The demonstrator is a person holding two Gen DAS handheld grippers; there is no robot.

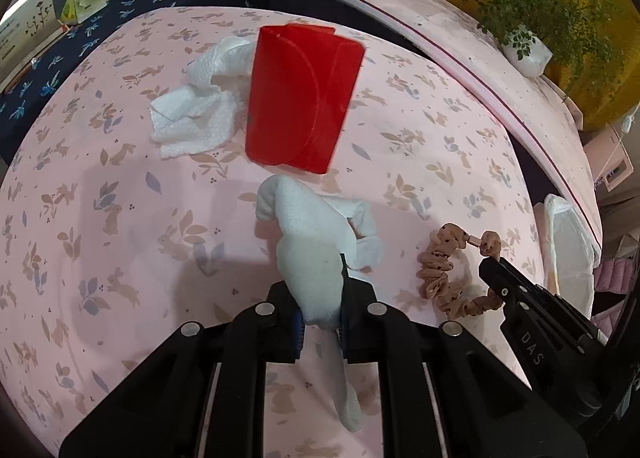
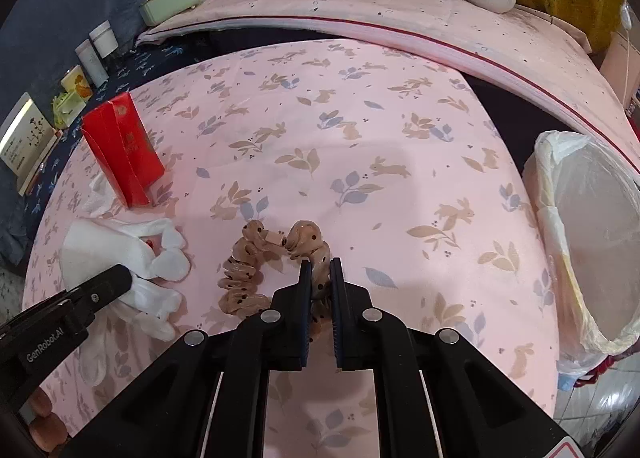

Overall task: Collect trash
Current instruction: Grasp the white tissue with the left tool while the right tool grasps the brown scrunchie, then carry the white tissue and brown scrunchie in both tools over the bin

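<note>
Left gripper (image 1: 322, 298) is pinching the white tissue (image 1: 316, 242) near the red box (image 1: 302, 98), while the right gripper (image 2: 320, 290) is clamping the scrunchie (image 2: 248, 270), which may be no trash and could wrongly go in the bin (image 2: 568, 218).

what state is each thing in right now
left gripper: shut on tissue
tissue: crumpled, pinched
right gripper: shut on scrunchie
scrunchie: on the bedsheet, one side pinched
red box: on the bedsheet
second tissue: crumpled, loose beside the box
bin: open, lined with a bag

crumpled white tissue (image 1: 316, 254) pinched, second tissue (image 1: 192, 114) flat beside red box (image 1: 300, 98), lined trash bin (image 2: 592, 242) off the bed edge
</note>
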